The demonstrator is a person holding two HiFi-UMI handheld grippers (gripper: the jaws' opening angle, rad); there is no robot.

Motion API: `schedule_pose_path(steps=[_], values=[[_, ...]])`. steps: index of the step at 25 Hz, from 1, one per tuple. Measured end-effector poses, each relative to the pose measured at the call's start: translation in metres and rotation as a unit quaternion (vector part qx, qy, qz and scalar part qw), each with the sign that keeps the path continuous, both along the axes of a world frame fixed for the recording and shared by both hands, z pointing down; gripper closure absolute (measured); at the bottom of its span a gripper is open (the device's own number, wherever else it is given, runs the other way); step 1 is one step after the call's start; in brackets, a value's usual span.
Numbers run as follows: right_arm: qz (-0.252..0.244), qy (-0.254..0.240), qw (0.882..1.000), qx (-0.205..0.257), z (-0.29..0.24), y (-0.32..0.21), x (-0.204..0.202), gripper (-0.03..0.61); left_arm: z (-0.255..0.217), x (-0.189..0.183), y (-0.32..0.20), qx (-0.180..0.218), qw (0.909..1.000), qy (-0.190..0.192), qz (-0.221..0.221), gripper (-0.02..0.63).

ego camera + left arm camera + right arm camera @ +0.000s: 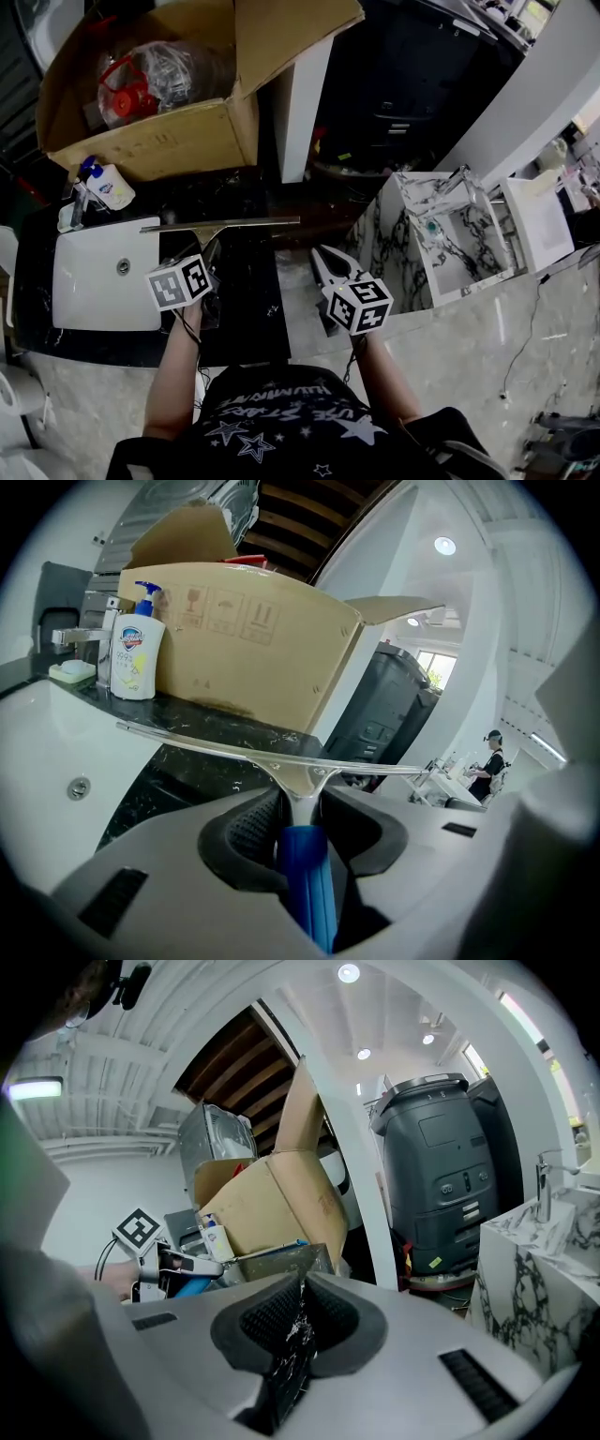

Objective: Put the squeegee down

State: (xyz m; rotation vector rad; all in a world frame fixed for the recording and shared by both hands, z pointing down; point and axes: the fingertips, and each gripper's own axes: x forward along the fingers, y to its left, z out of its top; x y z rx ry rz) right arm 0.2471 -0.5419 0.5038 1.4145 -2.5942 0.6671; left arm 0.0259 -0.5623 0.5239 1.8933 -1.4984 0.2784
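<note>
Within left tool (298, 813): squeegee (281, 761), blue handle, silvery blade.

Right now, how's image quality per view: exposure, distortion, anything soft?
Head view: underexposed, black counter swallows detail, squeegee blade catches light. Left gripper view: strong fisheye, black corners, blue handle near lens soft. Right gripper view: same fisheye, ceiling lights blown out.

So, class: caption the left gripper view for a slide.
Left gripper grips the squeegee by its blue handle, blade before a black counter, cardboard box and soap bottle.
</note>
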Motion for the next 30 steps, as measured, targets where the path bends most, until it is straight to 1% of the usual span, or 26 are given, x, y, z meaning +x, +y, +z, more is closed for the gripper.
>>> schedule_pose_path(steps=[7,15,20,30], values=[[-0.009,-0.003,1.000,-0.010,0.012,-0.009,0.006,0.528,0.019,0.004,-0.013,-0.033,0.9993,-0.004,-0.017,0.460],[-0.018,-0.007,1.000,-0.016,0.018,-0.013,0.001,0.528,0.035,0.006,-0.013,-0.065,0.9977,-0.011,-0.016,0.460],[-0.014,-0.009,1.000,-0.018,0.020,-0.014,0.002,0.528,0.041,0.008,-0.013,-0.080,0.9966,-0.017,-0.012,0.460],[-0.020,-0.010,1.000,-0.013,0.016,-0.010,-0.008,0.528,0.050,0.011,-0.010,-0.115,0.9929,-0.030,0.003,0.460]])
